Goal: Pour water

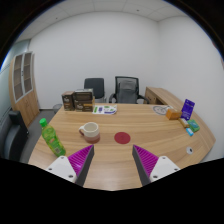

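Claw [112,160] open, holding nothing; on the desk [150,130], mug [90,130] at eleven o'clock, red coaster [122,137] at twelve.

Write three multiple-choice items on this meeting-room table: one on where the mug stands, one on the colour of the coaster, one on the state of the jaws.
1. Where is the mug?
A. On the table, ahead of the jaws
B. Held between the jaws
C. On a chair

2. What colour is the round coaster?
A. Blue
B. Dark red
C. Yellow

3. How does the gripper stand?
A. Shut on the mug
B. Shut on the green bottle
C. Open and empty

Answers:
1. A, the mug rests on the wood beyond the fingertips.
2. B, the disc beside the mug is dark red.
3. C, a wide gap of bare table shows between the jaws.
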